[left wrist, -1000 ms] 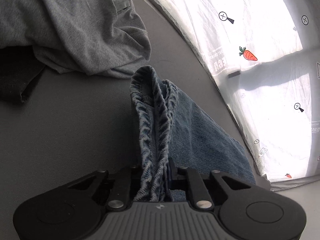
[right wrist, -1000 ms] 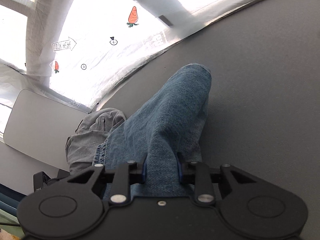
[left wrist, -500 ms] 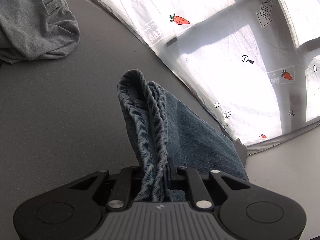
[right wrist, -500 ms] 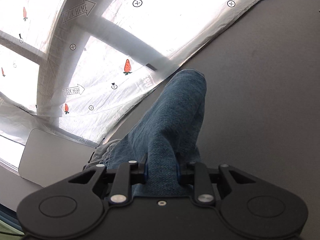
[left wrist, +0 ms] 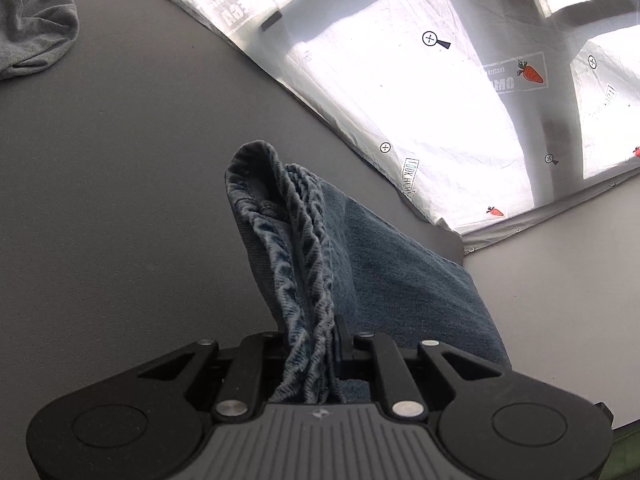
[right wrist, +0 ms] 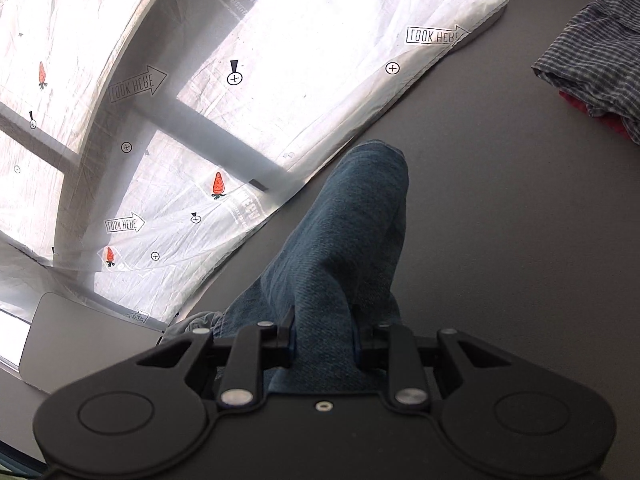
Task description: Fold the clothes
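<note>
A pair of blue jeans (left wrist: pixel 372 264) hangs above the grey table (left wrist: pixel 120 184). My left gripper (left wrist: pixel 310 344) is shut on the bunched elastic waistband, which stands up in front of the camera. In the right wrist view the same jeans (right wrist: pixel 340 248) rise as a thick fold of denim, and my right gripper (right wrist: pixel 324 340) is shut on it. Both sets of fingertips are buried in the cloth.
A crumpled grey garment (left wrist: pixel 32 28) lies at the far left of the table. A checked shirt (right wrist: pixel 592 56) over something red sits at the right. A white printed sheet (right wrist: pixel 280 60) with carrots and arrows hangs beyond the table's far edge.
Both grippers have risen and swung sideways with the jeans. The grey garment has slid to the left corner of the left view; the checked shirt has entered the right view.
</note>
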Demonstrator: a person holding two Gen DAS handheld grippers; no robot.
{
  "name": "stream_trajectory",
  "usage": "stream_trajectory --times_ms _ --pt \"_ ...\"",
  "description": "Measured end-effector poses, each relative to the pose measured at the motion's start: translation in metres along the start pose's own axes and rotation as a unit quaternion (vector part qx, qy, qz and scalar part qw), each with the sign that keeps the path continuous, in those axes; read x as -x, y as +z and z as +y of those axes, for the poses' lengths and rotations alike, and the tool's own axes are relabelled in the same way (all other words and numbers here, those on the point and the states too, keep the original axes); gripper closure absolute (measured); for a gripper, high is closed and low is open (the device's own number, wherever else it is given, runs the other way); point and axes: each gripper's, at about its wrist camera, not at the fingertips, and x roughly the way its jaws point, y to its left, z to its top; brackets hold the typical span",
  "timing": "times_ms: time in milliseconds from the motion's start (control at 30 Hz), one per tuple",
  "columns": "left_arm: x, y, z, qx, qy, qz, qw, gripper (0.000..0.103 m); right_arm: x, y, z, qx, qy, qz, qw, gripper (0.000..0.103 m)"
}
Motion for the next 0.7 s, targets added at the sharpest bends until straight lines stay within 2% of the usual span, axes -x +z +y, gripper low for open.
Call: stream_trajectory --times_ms 233,400,533,700 --pt "-0.035 -0.011 -0.045 -0.047 -0.039 0.039 0.9974 0.089 0.061 -0.001 -0.019 -0.029 -0.028 -0.091 0.995 0.078" --pt "-0.065 -0.030 -0.093 -0.084 -0.049 0.044 0.9943 0.089 0.096 0.019 -0.055 -0.051 -0.026 -0.128 0.990 0.078" --pt "-0.099 -0.053 -0.136 -0.098 -0.050 0.031 0.9934 0.089 0.120 0.058 -0.098 -0.049 -0.012 -0.139 0.989 0.078" --pt "-0.157 -0.090 -0.193 -0.075 -0.040 0.010 0.9964 0.089 0.138 0.135 -0.163 -0.037 0.008 -0.113 0.993 0.079"
